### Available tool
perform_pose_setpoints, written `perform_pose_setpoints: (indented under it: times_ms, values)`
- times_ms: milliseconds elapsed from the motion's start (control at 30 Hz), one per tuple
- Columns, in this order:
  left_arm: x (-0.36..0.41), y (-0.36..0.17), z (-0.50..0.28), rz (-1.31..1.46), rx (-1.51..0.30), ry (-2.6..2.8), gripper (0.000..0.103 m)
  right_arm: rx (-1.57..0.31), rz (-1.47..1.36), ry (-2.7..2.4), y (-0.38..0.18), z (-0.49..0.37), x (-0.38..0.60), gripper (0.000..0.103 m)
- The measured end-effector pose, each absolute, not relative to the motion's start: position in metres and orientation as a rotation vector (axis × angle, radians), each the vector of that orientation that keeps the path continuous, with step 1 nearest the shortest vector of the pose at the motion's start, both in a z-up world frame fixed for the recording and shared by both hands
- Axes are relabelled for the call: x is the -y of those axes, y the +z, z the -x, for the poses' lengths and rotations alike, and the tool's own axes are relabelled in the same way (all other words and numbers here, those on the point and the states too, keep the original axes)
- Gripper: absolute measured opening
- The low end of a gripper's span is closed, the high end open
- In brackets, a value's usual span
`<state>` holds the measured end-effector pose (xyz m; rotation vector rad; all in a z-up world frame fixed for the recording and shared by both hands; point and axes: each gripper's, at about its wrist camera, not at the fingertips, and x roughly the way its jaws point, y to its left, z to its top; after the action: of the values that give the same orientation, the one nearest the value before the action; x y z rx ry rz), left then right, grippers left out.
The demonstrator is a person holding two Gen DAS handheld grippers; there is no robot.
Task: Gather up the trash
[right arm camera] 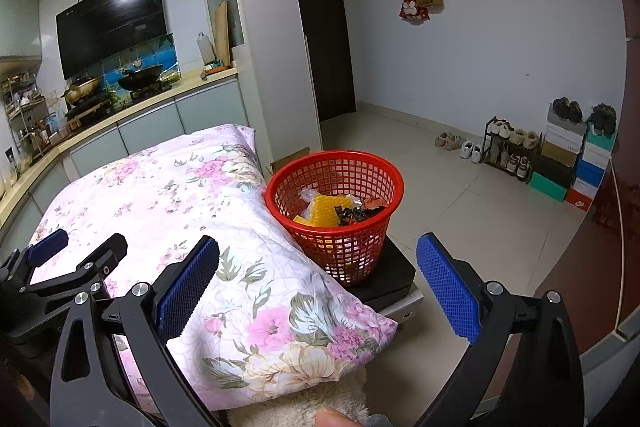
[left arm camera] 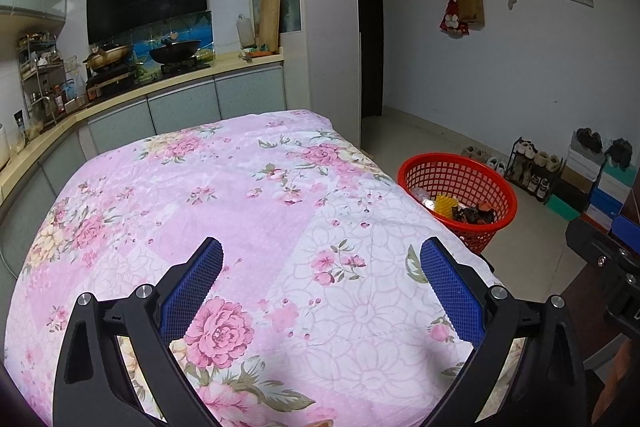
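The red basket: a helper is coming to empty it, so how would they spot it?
Find the bed with the pink floral quilt. At its right edge stands the red basket, a round mesh bin on a dark platform, the only red container nearby, holding yellow and dark scraps.

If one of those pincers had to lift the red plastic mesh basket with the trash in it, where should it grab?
Probably the rolled top rim of the red plastic mesh basket, coming from above with the right gripper, one finger inside and one outside. The body is wider than the open jaws, but the rim is thin, stiff and exposed. The near or floor side looks best, since the floral quilt crowds the other.
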<state>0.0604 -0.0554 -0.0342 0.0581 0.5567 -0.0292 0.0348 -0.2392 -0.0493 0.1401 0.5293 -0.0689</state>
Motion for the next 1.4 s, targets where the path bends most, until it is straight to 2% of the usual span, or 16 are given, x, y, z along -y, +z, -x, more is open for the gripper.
perform_pose_setpoints:
  times_ms: [1400]
  values:
    - [0.0557, -0.0362, -0.0603, -0.059, -0.562, -0.036, 0.096, -0.548, -0.148, -0.082, -0.0574, -0.0342, 0.2355, 0.096]
